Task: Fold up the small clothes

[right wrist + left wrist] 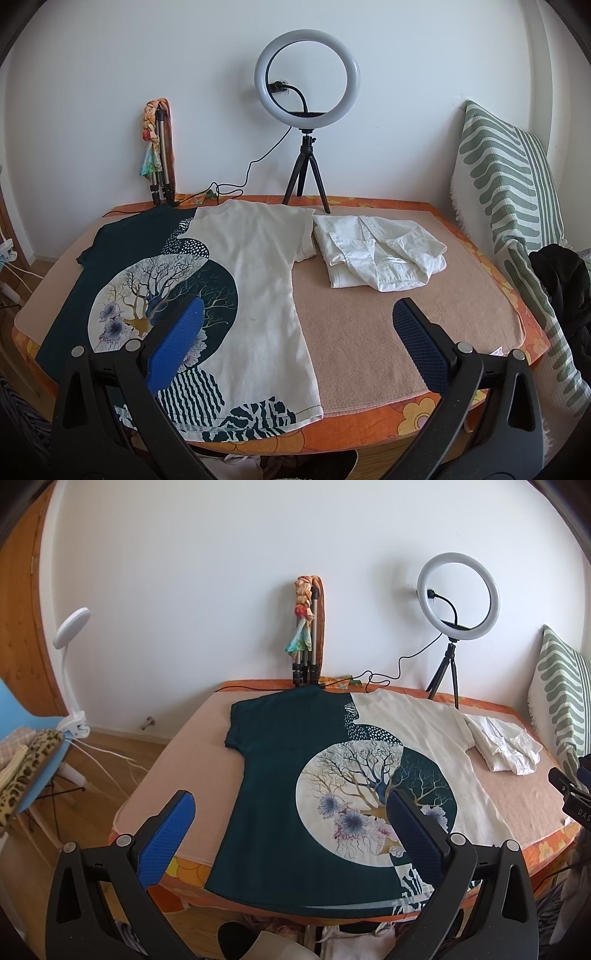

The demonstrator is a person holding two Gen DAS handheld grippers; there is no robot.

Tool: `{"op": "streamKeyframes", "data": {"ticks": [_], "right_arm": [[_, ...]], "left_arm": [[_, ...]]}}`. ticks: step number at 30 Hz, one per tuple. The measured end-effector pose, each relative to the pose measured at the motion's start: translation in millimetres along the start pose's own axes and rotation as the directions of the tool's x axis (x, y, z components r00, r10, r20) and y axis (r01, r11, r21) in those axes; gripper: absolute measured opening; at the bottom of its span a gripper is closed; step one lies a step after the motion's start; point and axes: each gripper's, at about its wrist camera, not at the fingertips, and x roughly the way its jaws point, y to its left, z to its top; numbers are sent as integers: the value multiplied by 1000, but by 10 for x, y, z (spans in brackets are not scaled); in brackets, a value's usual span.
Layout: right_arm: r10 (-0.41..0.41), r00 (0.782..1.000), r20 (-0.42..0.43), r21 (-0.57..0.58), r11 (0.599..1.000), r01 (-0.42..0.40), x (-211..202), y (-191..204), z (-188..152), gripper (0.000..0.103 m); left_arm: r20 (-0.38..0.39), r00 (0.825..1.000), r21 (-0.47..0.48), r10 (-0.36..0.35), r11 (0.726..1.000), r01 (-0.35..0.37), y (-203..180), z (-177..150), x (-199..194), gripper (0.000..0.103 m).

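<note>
A T-shirt (280, 775), half dark teal and half cream with a tree print, lies flat and spread out on the bed, hem nearest me; it also shows in the right wrist view (255, 280). My left gripper (291, 823) is open and empty, held above the hem end over the teal half. My right gripper (297, 332) is open and empty, above the shirt's cream edge and the pink blanket (388, 314). A folded white garment (376, 258) lies to the right of the shirt; it also shows in the left wrist view (502, 746).
A ring light on a tripod (306, 110) and a folded tripod with a scarf (159, 147) stand at the back by the wall. A striped cushion (517, 206) leans at the right. A clip lamp (72, 657) and a chair (33, 760) stand left of the bed.
</note>
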Motion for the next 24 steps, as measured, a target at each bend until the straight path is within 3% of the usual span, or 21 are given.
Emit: {"op": "streamKeyframes", "data": {"ticks": [17,24], "right_arm": [[6,1000,-12,-11,1000,-6,99,133,1,103],[67,998,-13,-34,997,-67,205,272,171,103]], "left_arm": [[-32,999,-16,-5,1000,5,111,-57,124,103],[-77,997,-86,-19,996,13,373,-147,248,103]]}}
